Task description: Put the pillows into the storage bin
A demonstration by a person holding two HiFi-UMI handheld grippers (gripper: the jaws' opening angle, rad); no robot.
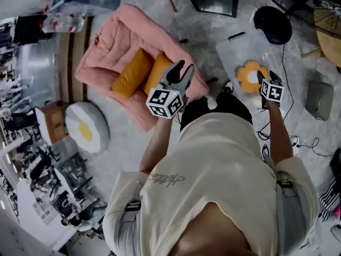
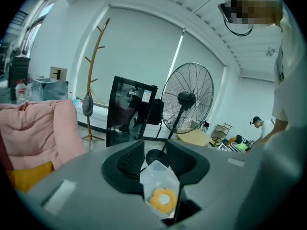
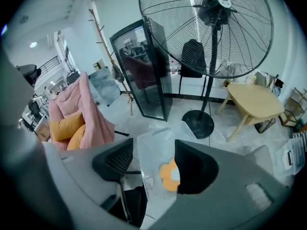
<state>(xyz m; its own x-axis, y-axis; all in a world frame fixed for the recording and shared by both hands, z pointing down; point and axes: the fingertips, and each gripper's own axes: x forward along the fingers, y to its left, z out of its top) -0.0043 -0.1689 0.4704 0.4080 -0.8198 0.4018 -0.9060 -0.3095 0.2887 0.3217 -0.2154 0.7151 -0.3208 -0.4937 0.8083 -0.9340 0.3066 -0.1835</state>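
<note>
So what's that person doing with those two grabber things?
A person is tidying pillows into a box, with a grabber in each hand. The left gripper and the right gripper are both open and hold nothing. One flower pillow already lies in the clear storage bin. Two orange pillows sit on the pink chair, and an egg pillow lies on the floor near it. Those three are not in the bin yet.
</note>
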